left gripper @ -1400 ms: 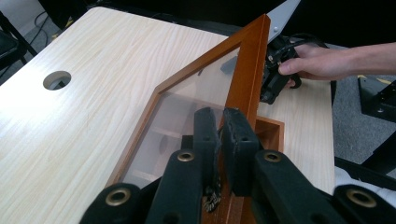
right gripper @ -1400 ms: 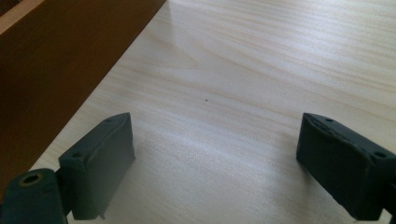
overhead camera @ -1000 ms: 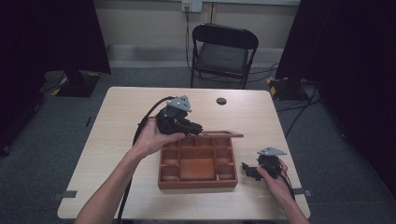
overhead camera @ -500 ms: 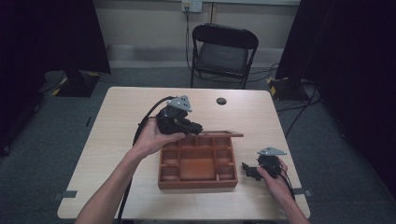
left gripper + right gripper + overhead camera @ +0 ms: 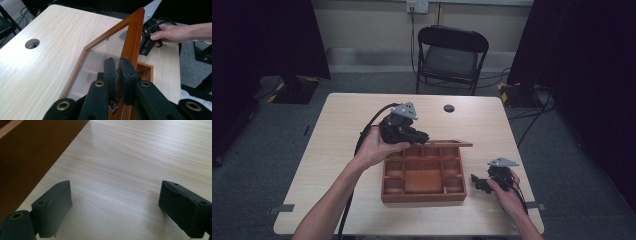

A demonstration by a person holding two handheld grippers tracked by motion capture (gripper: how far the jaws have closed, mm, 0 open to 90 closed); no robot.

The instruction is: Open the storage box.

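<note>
A wooden box (image 5: 424,175) with open compartments sat on the tabletop (image 5: 342,130), near the person's edge and a little right of the middle. Its lid (image 5: 447,143), a wooden frame around a clear pane, stood raised along the box's far side. In the high view the lid showed almost edge-on as a thin strip, with its long axis running left to right across the tabletop, parallel to the far edge.

The left gripper (image 5: 421,137) was at the lid's left end. In the left gripper view its jaws were pressed together on the lid's wooden frame (image 5: 133,37), which rose from between them and ran up and away, the pane (image 5: 100,60) lying to the left of that rail.

The right gripper (image 5: 477,181) rested low over the tabletop just right of the box. Its jaws were spread wide with bare tabletop between them, and the box's side wall (image 5: 32,152) stood just beyond the left-hand jaw in the right gripper view.
</note>
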